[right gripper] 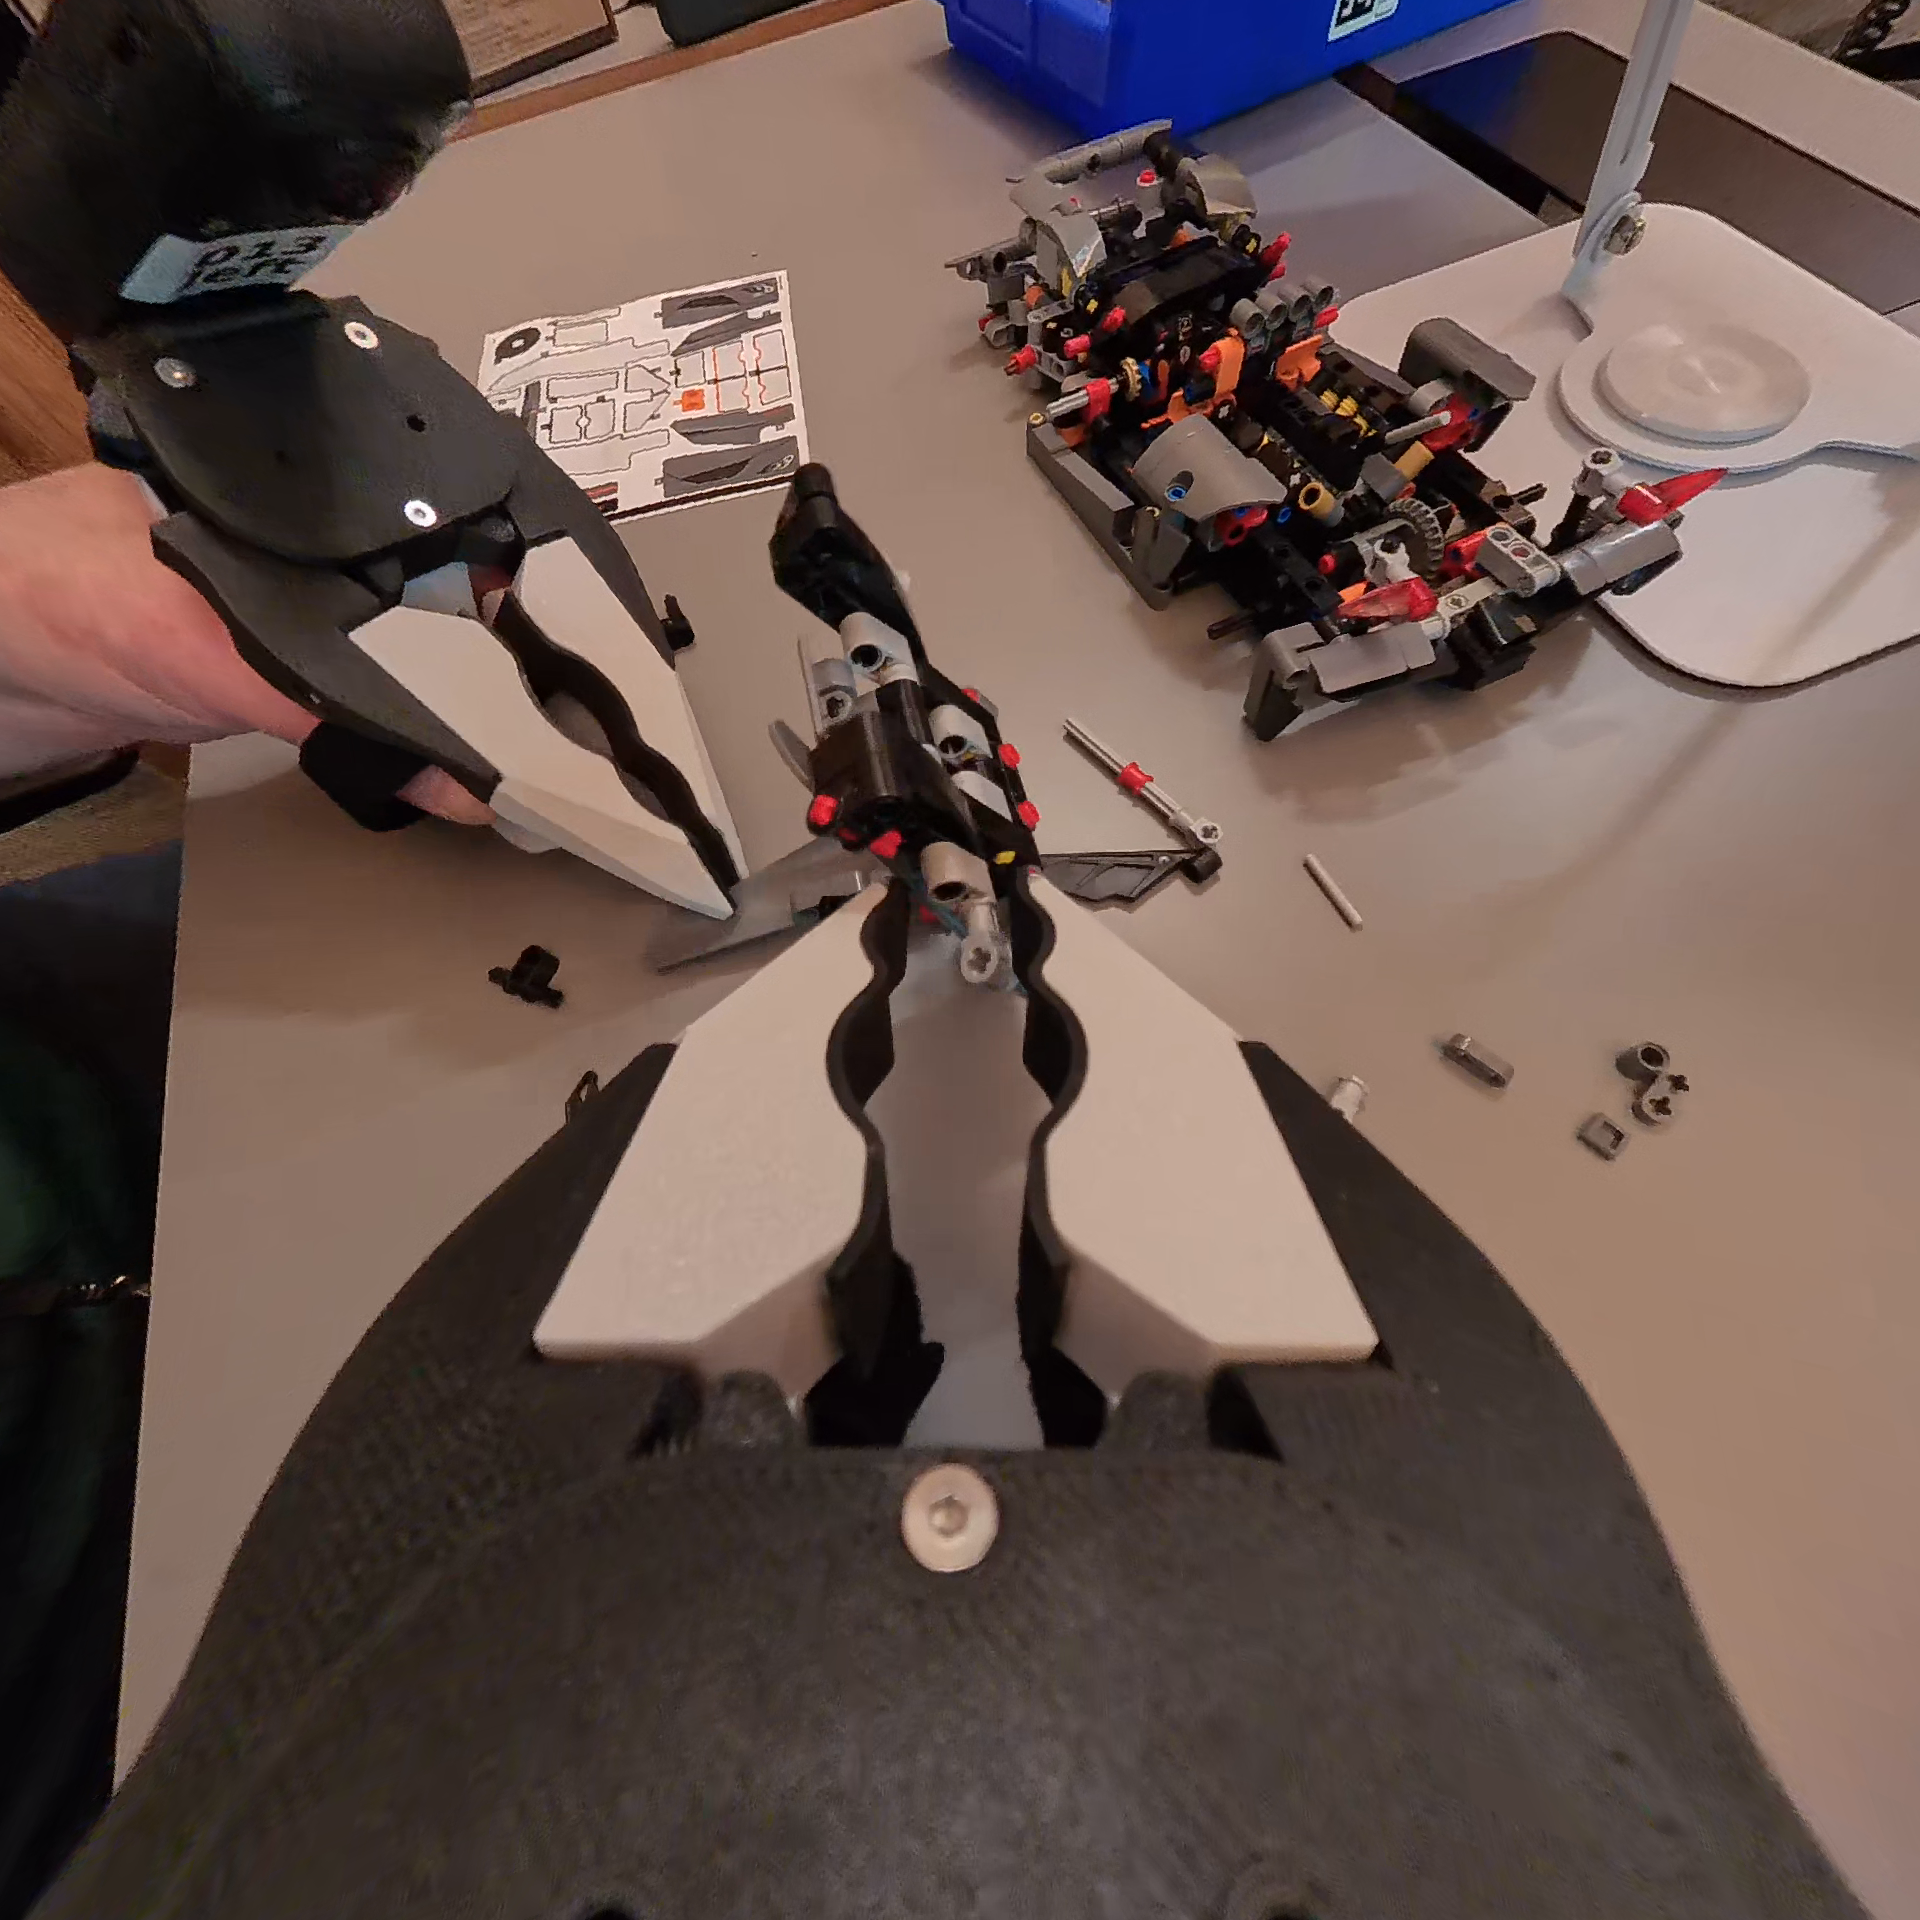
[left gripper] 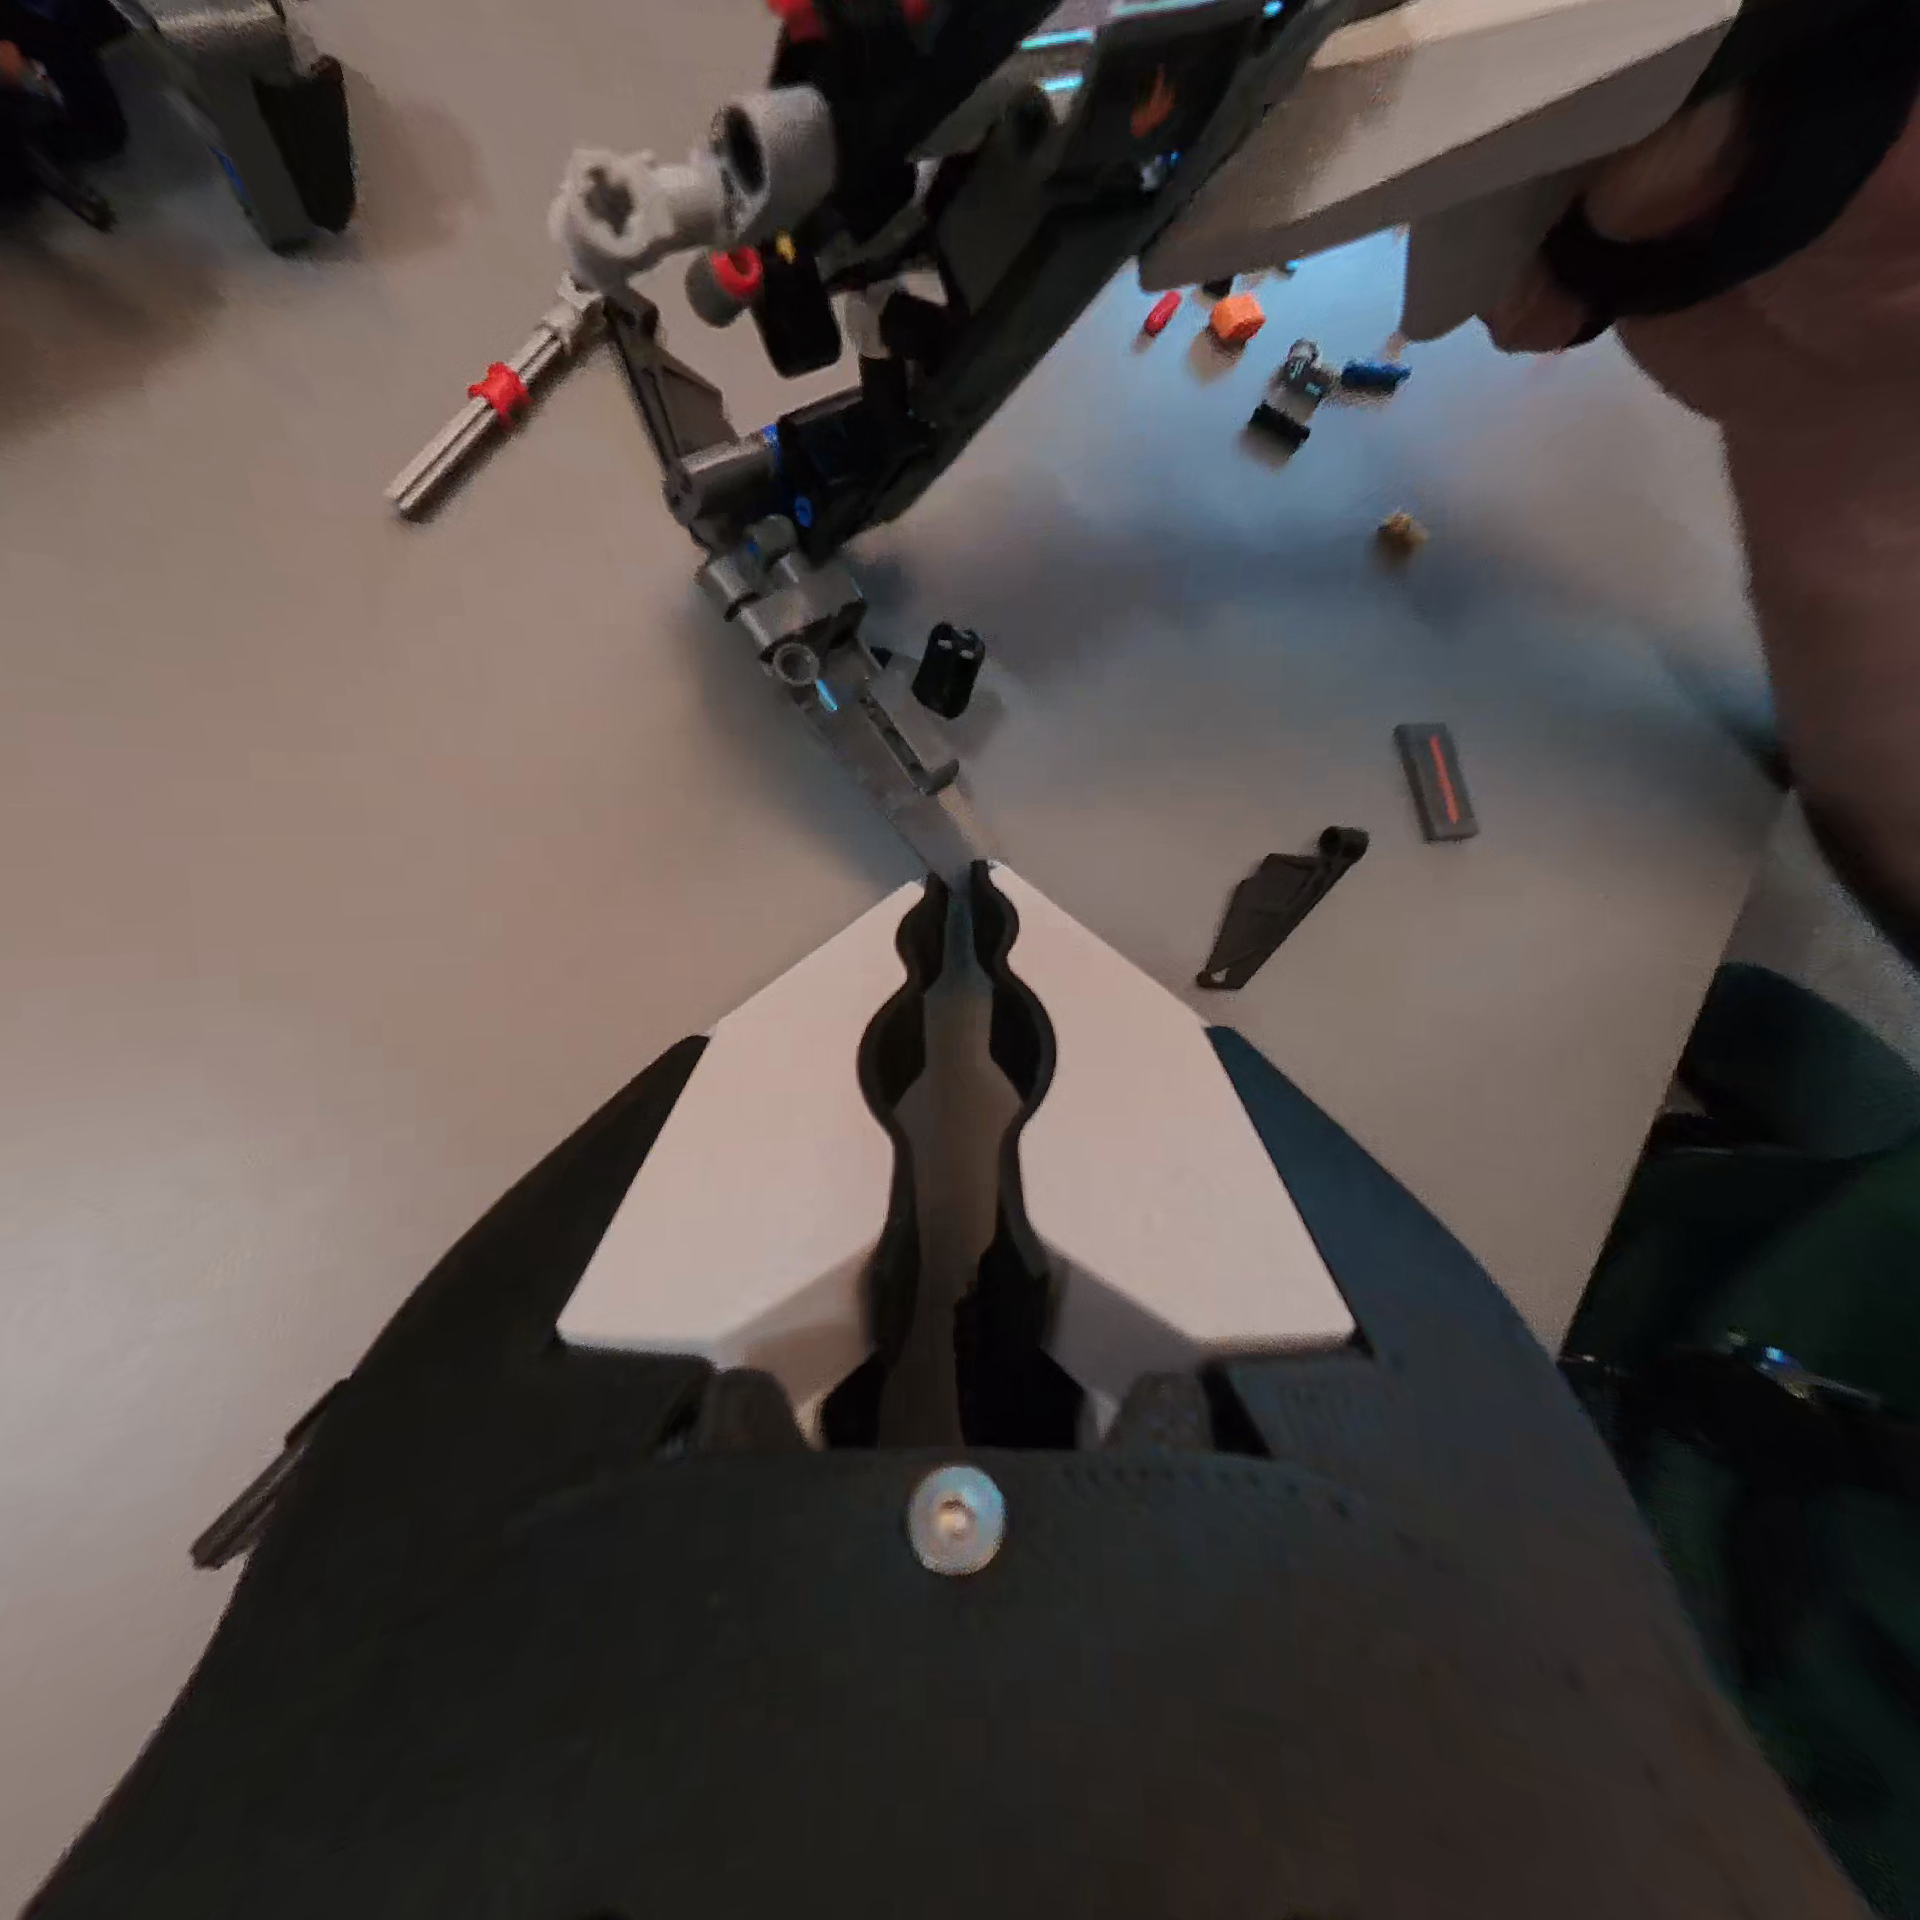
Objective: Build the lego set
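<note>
Hiding subassembly (right gripper: pixel 914 769) base: right gripper (right gripper: pixel 956 904), clamped.

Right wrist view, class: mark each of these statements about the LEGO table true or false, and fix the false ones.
1. The right gripper is closed on the small black and grey sub-assembly. True.
2. The sticker sheet lies on top of the big car chassis. False: it lies flat on the table, well apart from the chassis.
3. The left gripper pinches a thin grey blade-like panel. True.
4. The grey axle with a red bush is inside the blue bin. False: it lies on the table, beside the sub-assembly.
5. The chassis is held in a gripper. False: it rests on the table.
</note>
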{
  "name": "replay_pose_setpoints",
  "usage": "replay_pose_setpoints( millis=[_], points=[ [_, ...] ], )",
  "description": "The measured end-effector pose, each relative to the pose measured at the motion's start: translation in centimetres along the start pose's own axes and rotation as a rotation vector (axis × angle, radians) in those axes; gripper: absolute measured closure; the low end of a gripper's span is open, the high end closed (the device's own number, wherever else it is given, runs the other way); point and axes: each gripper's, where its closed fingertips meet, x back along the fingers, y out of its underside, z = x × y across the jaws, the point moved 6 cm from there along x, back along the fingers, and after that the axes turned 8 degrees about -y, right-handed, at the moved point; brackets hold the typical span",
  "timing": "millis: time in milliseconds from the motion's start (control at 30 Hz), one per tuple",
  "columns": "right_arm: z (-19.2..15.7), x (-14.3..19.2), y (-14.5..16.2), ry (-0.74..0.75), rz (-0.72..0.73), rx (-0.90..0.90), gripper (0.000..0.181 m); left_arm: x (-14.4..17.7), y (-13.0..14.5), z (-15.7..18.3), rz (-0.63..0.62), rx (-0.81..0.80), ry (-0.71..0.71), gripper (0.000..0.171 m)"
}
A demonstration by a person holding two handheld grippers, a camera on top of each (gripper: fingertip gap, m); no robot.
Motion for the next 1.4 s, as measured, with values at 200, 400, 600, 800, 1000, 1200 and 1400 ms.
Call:
replay_pose_setpoints(
  millis=[200, 400, 600, 800, 1000, 1200, 1400],
  points=[
    [-0.2, -0.2, 0.1, 0.001, -0.003, -0.004, 0.163, -0.3, 0.2, 0.4, -0.014, -0.144, -0.106, 0.164],
    [-0.5, 0.2, 0.4, 0.024, -0.01, -0.019, 0.156, -0.3, 0.2, 0.5, -0.028, -0.177, -0.112, 0.164],
    [-1.9, 1.9, 1.4, 0.038, -0.009, -0.085, 0.154, -0.3, 0.2, 0.4, -0.017, -0.164, -0.101, 0.166],
    [-4.9, -0.8, 3.3, -0.043, -0.075, -0.151, 0.16, -0.3, 0.2, 0.3, -0.005, -0.172, -0.099, 0.167],
    [-4.4, -4.1, 3.8, -0.001, -0.094, -0.218, 0.157, -0.3, 0.3, 0.4, 0.003, -0.19, -0.099, 0.167],
    [-4.1, -5.5, 3.6, 0.055, -0.079, -0.226, 0.152, -0.3, 0.3, 0.3, 0.007, -0.212, -0.087, 0.167],
    [-4.2, -5.9, 2.9, 0.106, -0.069, -0.151, 0.156, -0.3, 0.3, 0.3, 0.012, -0.23, -0.079, 0.167]
  ],
)
